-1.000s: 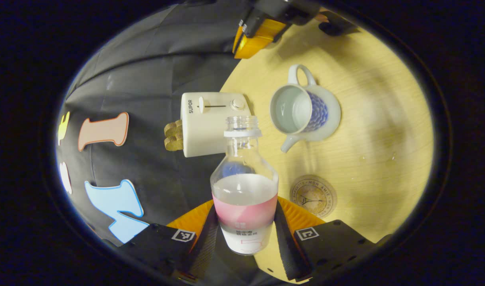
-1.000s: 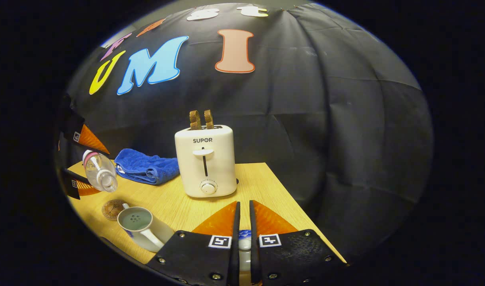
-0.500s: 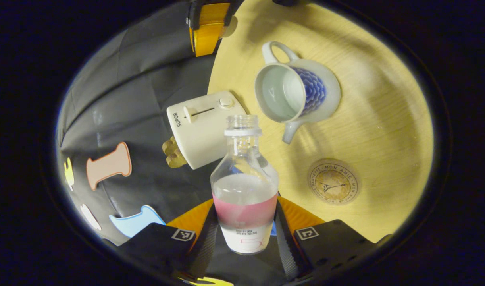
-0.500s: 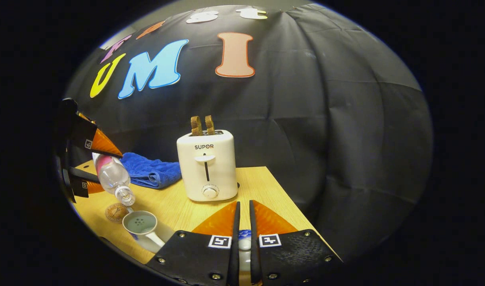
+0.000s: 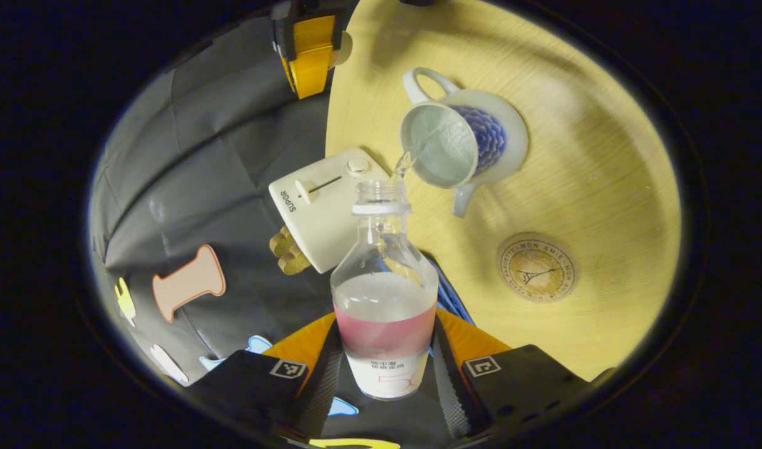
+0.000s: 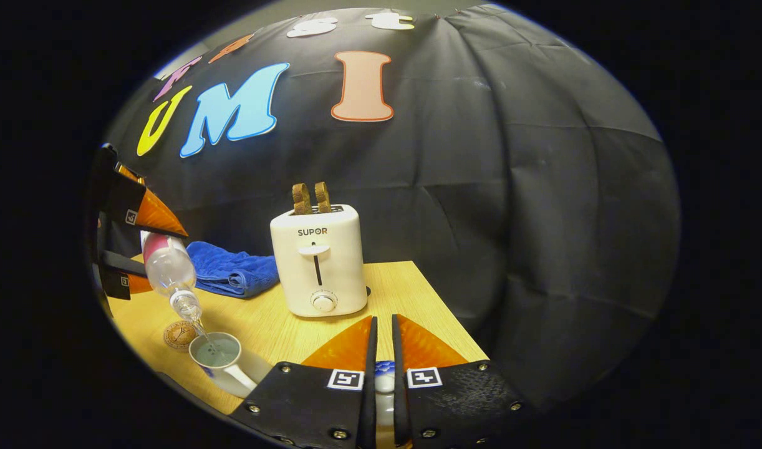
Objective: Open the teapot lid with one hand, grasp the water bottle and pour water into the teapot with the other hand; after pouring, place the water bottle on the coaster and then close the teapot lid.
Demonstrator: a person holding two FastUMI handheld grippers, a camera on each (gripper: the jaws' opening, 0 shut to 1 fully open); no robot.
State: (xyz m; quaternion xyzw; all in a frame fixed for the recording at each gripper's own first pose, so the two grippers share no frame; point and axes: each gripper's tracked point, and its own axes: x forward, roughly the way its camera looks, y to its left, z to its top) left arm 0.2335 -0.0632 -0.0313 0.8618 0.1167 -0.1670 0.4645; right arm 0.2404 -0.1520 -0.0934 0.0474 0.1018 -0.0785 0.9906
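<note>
Wooden surface (image 5: 593, 162) carries teapot (image 5: 462, 146) at 1 o'clock, coaster (image 5: 537, 267) at 3. Your left gripper (image 5: 386, 368) fingers clamp bottle (image 5: 384, 299), pouring. Right gripper (image 6: 381, 374) fingers nearly closed, pinching lid (image 6: 383, 381). Keep tilt gentle, stream centred over opening.

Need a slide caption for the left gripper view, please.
Left tongs tilt the water bottle, pouring a thin stream into the open teapot; coaster waits nearby.

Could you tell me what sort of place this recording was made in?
It looks like a staged recording booth set up as a kitchen corner: a black cloth wall behind a small wooden table carrying a toaster, a teapot, a coaster and a blue towel.
</note>
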